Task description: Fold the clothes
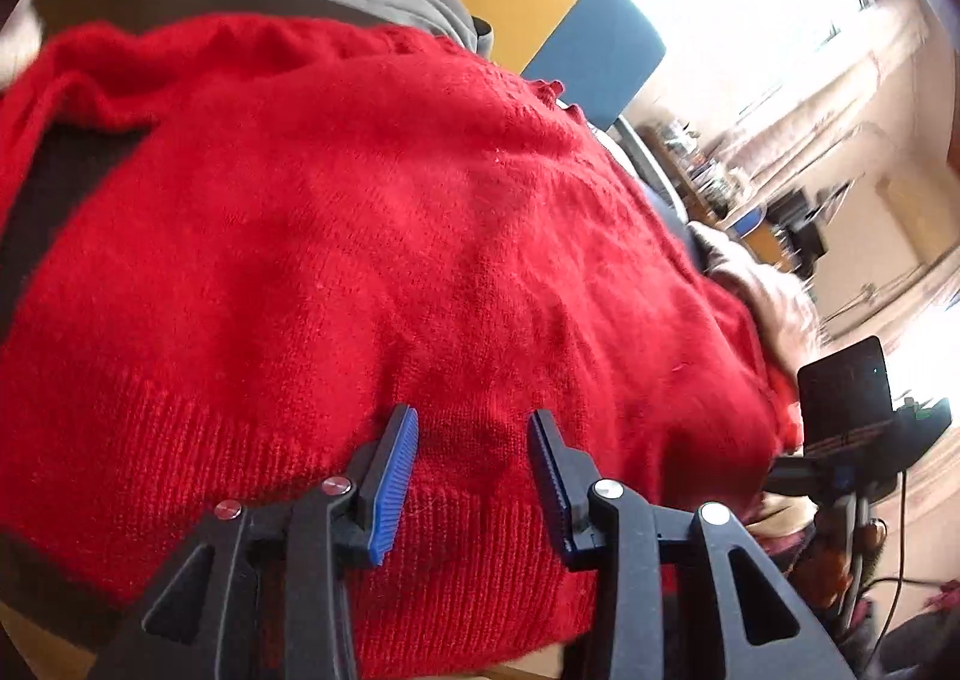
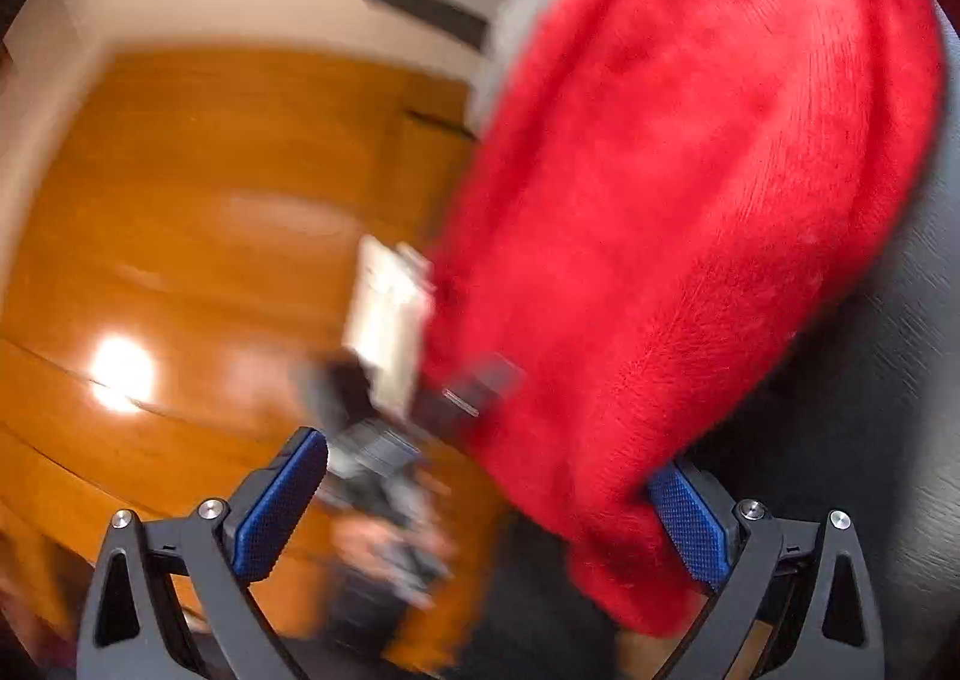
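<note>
A red knitted sweater (image 1: 372, 236) lies spread over a dark tabletop (image 1: 48, 200), its ribbed hem nearest the camera. My left gripper (image 1: 474, 476) hovers at that hem, pointing down. Its blue pads (image 1: 393, 482) stand apart, with flat red knit showing between them and no pinch visible. In the blurred right wrist view, part of the sweater (image 2: 690, 200) bulges up on the right. My right gripper (image 2: 486, 512) is wide open. Red fabric drapes against the inner face of its right pad (image 2: 690, 530), and its left pad (image 2: 282, 506) is free.
A grey garment (image 1: 414, 2) lies beyond the sweater, and a pale cloth (image 1: 762, 290) at its right edge. A black device with a screen (image 1: 840, 398) stands at the right. Orange wooden panelling (image 2: 210, 200) fills the left of the right wrist view, with a blurred hand (image 2: 384, 548) low down.
</note>
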A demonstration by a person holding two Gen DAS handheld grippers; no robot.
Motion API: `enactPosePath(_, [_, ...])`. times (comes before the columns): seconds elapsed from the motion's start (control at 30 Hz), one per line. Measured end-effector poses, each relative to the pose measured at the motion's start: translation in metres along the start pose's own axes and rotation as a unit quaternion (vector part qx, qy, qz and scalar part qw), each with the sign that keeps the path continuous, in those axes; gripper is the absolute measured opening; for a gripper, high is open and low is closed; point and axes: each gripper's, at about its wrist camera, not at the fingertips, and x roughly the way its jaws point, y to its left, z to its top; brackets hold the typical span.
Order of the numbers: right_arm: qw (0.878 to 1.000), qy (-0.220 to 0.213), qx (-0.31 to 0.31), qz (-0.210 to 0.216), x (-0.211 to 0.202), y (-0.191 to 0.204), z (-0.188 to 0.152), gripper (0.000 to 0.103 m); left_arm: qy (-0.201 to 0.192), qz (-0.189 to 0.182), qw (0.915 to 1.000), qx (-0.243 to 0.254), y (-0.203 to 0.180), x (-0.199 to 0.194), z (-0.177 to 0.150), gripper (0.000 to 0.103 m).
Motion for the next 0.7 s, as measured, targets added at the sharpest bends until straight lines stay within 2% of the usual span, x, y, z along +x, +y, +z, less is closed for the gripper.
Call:
enactPosePath(0.07, [0.997, -0.031, -0.01, 0.069, -0.017, 0.02, 0.006, 0.103, 0.0, -0.008, 1.0, -0.004, 0.002, -0.001, -0.001, 0.036])
enactPosePath(0.13, [0.991, -0.053, -0.039, 0.113, -0.038, 0.047, 0.008, 0.103, -0.003, -0.002, 1.0, 0.003, -0.001, 0.0, -0.003, 0.036])
enactPosePath(0.2, [0.989, -0.073, -0.068, 0.11, -0.056, 0.068, 0.007, 0.103, -0.006, 0.003, 0.9999, 0.008, -0.004, 0.001, -0.003, 0.036])
enactPosePath(0.3, [0.991, -0.095, -0.091, 0.015, -0.075, 0.072, 0.004, 0.103, -0.015, 0.002, 0.9999, 0.007, -0.003, 0.002, -0.004, 0.036])
enactPosePath(0.4, [0.985, -0.106, -0.086, -0.106, -0.082, 0.054, 0.003, 0.103, -0.016, 0.0, 0.9998, 0.008, -0.002, 0.002, -0.003, 0.036])
enactPosePath(0.5, [0.983, -0.081, -0.058, -0.156, -0.07, 0.026, 0.02, 0.103, -0.013, -0.001, 0.9999, 0.008, -0.001, 0.003, -0.001, 0.036])
enactPosePath(0.63, [0.965, -0.094, -0.049, -0.241, -0.049, -0.001, 0.063, 0.103, -0.016, 0.007, 0.9998, 0.011, -0.002, 0.001, 0.0, 0.036])
enactPosePath(0.7, [0.949, -0.097, -0.023, -0.299, -0.042, -0.02, 0.087, 0.103, -0.018, 0.026, 0.9993, 0.021, -0.008, 0.0, 0.001, 0.036])
